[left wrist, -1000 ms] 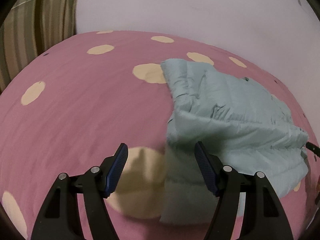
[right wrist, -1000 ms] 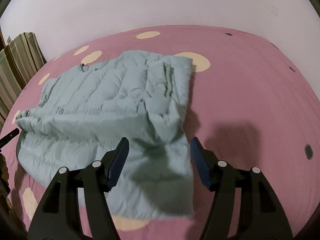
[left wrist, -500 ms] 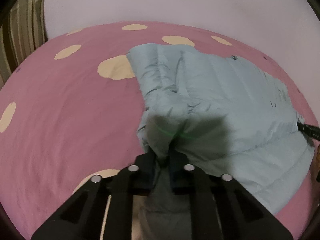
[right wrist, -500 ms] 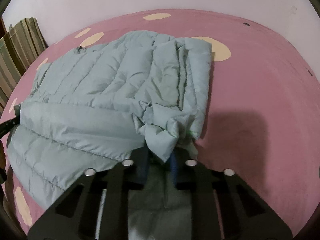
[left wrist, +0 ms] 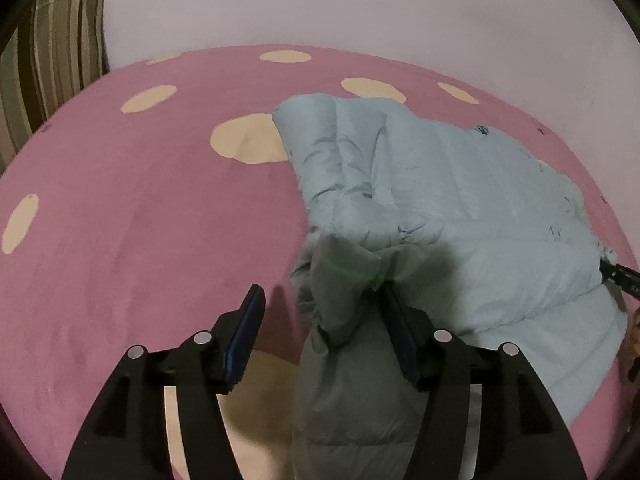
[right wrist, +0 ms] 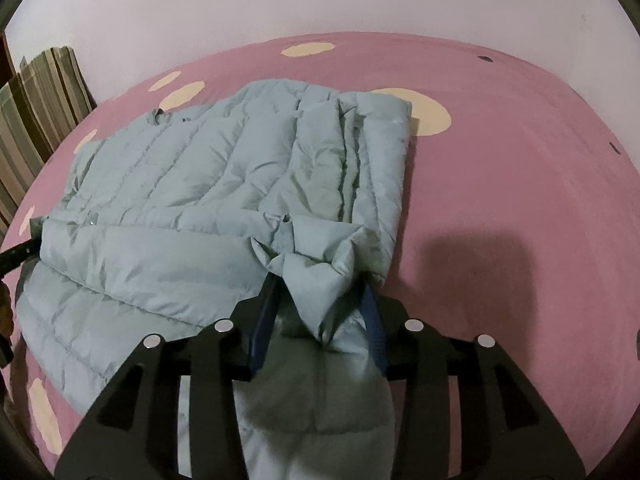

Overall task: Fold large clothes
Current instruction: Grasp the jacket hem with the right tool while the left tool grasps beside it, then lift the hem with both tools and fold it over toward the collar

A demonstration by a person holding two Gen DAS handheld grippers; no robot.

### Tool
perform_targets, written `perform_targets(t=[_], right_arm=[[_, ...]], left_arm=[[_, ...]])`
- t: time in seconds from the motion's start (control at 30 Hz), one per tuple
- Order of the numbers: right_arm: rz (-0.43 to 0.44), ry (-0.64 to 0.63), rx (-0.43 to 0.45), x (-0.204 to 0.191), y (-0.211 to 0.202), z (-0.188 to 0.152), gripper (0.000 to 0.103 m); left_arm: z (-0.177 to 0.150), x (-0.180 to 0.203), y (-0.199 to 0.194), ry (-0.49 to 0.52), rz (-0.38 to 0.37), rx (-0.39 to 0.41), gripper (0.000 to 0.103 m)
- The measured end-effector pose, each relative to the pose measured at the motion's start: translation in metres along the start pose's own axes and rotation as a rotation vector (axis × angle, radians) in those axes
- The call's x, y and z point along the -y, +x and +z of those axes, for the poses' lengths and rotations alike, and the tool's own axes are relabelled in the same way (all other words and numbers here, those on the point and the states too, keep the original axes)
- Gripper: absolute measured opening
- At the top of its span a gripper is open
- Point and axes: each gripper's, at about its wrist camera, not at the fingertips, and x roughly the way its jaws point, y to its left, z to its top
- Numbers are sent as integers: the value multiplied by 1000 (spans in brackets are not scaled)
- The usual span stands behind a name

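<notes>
A pale blue quilted puffer jacket point(left wrist: 460, 208) lies partly folded on a pink bedspread point(left wrist: 160, 220) with cream dots; it also shows in the right wrist view point(right wrist: 208, 184). My left gripper point(left wrist: 324, 300) is open, with a bunched corner of the jacket lying between its fingers against the right finger point(left wrist: 400, 336). My right gripper point(right wrist: 320, 300) is open, its fingers spread on either side of a bunched fold of the jacket's other near corner.
A striped cushion point(left wrist: 44, 64) stands at the far left by the white wall point(left wrist: 360, 0), also in the right wrist view point(right wrist: 36, 108). The bedspread point(right wrist: 520, 200) stretches out on the right of the jacket. The other gripper's tip point(left wrist: 620, 276) shows at the right edge.
Both grippers closed on the jacket's near corners half a second ago and have now opened again. The bunched fabric stays between the fingers and the fold lies further over the jacket.
</notes>
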Motion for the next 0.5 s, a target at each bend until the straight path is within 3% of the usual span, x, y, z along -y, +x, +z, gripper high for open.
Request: perform_targets(t=[0.03, 0.07, 0.1, 0.17, 0.3, 0.5], right_arm=[[-1, -6, -7, -1, 3, 0, 41], [-1, -11, -13, -2, 5, 1, 38], [3, -17, -24, -3, 8, 1, 24], [29, -15, -35, -5, 10, 0, 11], [7, -31, 2, -12, -3, -6, 4], [9, -15, 143, -11, -52, -3, 3]], left_arm=[[0, 2, 3, 18, -7, -11, 45], [-1, 5, 5, 33, -17, -21, 29], [-1, 8, 6, 48, -21, -22, 19], [-3, 15, 2, 77, 2, -1, 9], [-5, 19, -14, 83, 24, 50, 3], [1, 28, -63, 103, 47, 185, 3]])
